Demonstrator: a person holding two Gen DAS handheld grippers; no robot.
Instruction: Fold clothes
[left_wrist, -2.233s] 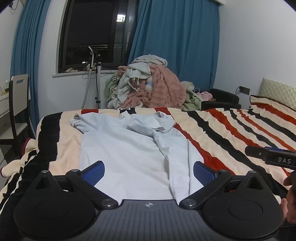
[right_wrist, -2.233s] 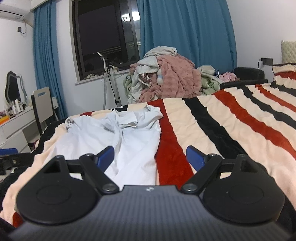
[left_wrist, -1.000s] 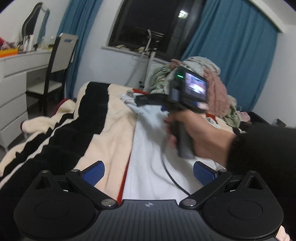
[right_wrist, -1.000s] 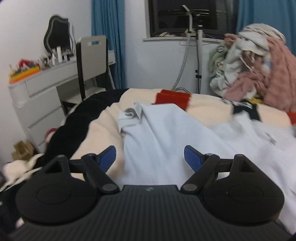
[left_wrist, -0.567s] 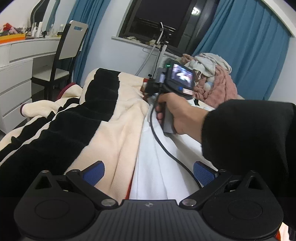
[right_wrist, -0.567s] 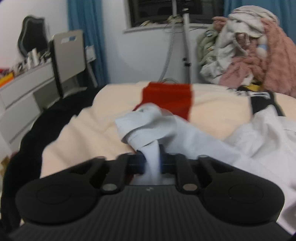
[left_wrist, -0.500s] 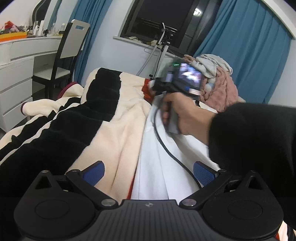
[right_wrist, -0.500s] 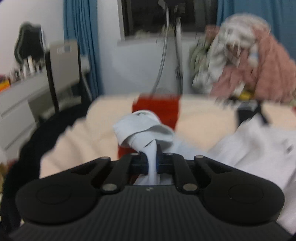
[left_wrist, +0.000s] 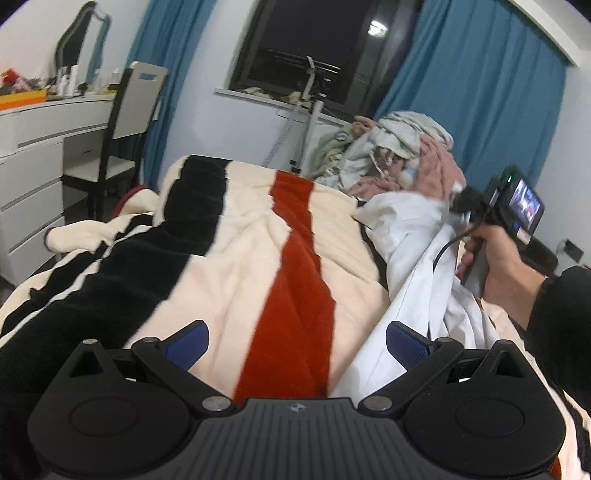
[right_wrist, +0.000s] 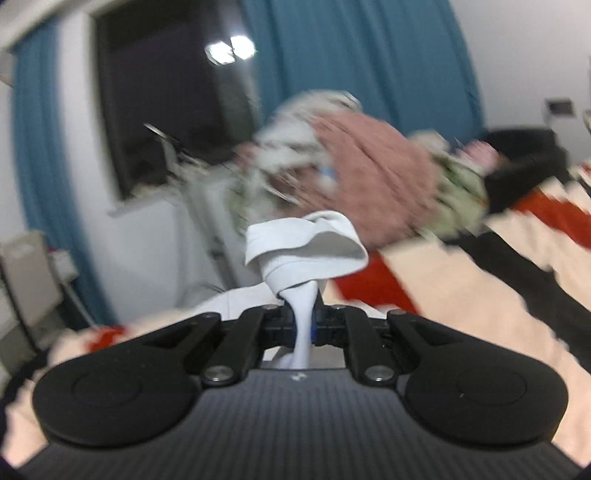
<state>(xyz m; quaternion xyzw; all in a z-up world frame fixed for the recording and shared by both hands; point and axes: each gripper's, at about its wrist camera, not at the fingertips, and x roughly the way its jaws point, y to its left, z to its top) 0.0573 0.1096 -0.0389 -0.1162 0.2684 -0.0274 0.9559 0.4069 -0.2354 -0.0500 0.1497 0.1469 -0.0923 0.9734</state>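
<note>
A pale blue shirt lies on the striped blanket, bunched toward the right in the left wrist view. My right gripper is shut on the shirt's sleeve; the cuff sticks up beyond the pads, lifted off the bed. In the left wrist view the same right gripper is seen in a hand at the right, pulling the sleeve across the shirt. My left gripper stands open low over the blanket, its right pad beside the shirt's hem, nothing between its fingers.
A heap of clothes is piled beyond the bed's far end, under blue curtains and a dark window. A chair and a white dresser stand to the left. The right wrist view is blurred.
My right gripper closed on the shirt's left sleeve, lifted it and swung it far to the right across the shirt, baring the blanket. The left gripper stayed open and almost still.
</note>
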